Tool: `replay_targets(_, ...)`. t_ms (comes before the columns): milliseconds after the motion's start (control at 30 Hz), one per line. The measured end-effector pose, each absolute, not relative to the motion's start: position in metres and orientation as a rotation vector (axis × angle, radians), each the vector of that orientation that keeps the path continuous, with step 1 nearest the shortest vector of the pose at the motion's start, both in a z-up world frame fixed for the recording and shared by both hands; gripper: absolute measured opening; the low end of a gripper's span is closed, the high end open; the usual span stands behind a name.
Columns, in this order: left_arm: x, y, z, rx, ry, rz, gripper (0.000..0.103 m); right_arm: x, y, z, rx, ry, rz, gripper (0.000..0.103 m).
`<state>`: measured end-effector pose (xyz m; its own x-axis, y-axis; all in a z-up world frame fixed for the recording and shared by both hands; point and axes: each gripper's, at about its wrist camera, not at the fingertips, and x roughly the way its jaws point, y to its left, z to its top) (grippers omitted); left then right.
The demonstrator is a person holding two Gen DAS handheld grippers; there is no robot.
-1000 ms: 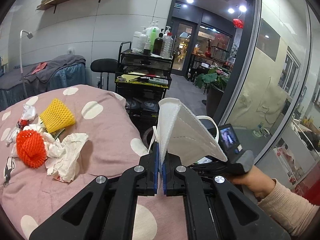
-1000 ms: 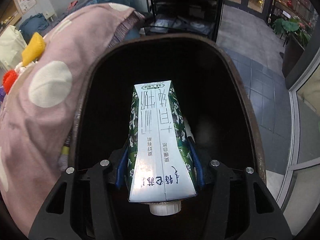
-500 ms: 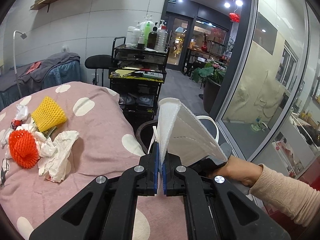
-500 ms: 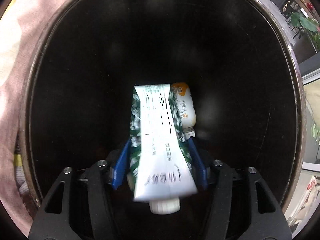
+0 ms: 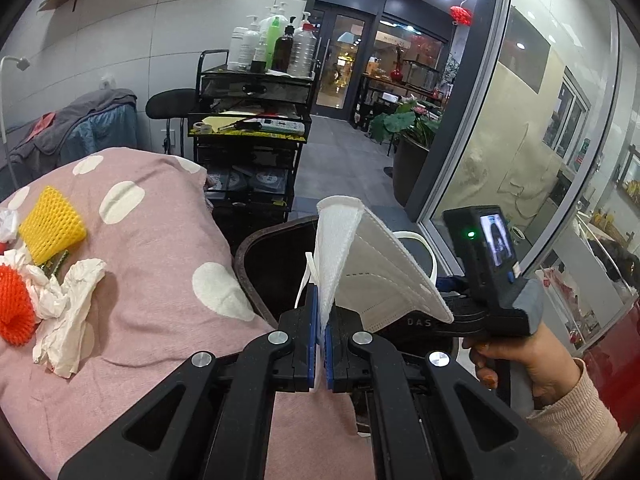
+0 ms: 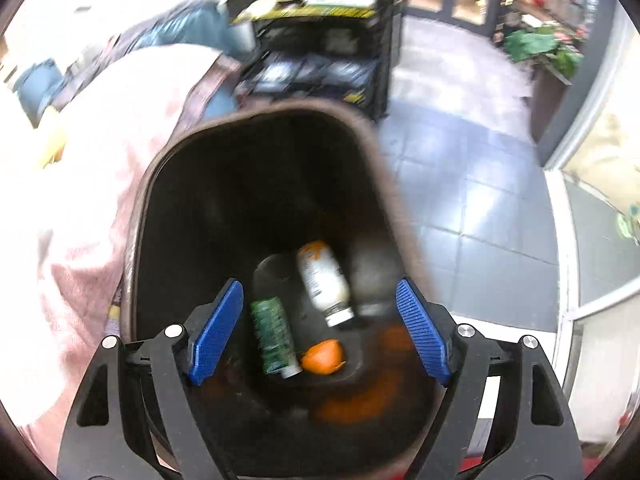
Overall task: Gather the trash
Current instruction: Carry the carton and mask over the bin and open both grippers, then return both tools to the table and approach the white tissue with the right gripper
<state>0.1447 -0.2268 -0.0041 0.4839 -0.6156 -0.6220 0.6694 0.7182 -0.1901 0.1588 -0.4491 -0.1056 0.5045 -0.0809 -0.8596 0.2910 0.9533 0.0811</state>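
Setting: grey-tiled floor (image 6: pixel 472 184), glass partition at the right, black trolley (image 5: pixel 250 128) loaded with bottles behind the bed.
Bed: pink cover with white spots (image 5: pixel 160 248); trash is left on it at the far left.
Trash on bed: yellow foam fruit net (image 5: pixel 50 226), orange foam fruit net (image 5: pixel 14 306) and crumpled white tissues (image 5: pixel 66 308), lying close together, some touching.
Trash bin: dark bin with brown rim (image 6: pixel 256 120), set just beside the bed edge.
Bin contents: green-and-white carton (image 6: pixel 274 336), small white bottle with orange end (image 6: pixel 322 280), orange peel (image 6: pixel 324 356); details are blurred.
Left gripper (image 5: pixel 320 340): jaws are pressed together on the edge of a white face mask (image 5: pixel 372 268), which is held up above the bin rim.
Right gripper (image 6: pixel 320 332): jaws stand wide apart and have just been opening; nothing is held between them; it is positioned over the bin mouth, the carton lying below in the bin.
Person: right hand (image 5: pixel 520 364) in a beige sleeve is seen on the handle.
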Motion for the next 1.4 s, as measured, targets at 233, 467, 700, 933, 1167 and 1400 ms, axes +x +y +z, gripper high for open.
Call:
replay_targets(233,0.149,-0.267,-0.013,0.141,0.762,-0.806,0.003,0.130,-0.485,-0.080,0.314,0.900,-0.384,0.079)
replay_targets(467,0.155,-0.301,-0.034,0.202,0.833,-0.824,0.003,0.107,-0.507,-0.069,0.340,0.844,-0.447,0.079)
replay_targets(700,0.169,-0.323,-0.062,0.249,0.951,-0.822,0.003,0.090,-0.513,-0.064,0.364,0.824,-0.461,0.079)
replay_targets(933,0.167,-0.328,-0.079,0.310,0.974,-0.791,0.047,0.090,-0.513,-0.066,0.365,0.822,-0.470,0.080)
replay_targets(1167,0.153,-0.329,-0.070,0.363,0.859,-0.795,0.089,0.088,-0.513,-0.063,0.374,0.794,-0.465,0.082)
replay_targets(1400,0.136,-0.321,-0.059,0.374,0.793,-0.815,0.093,0.085,-0.507,-0.054,0.369,0.735,-0.436,0.088)
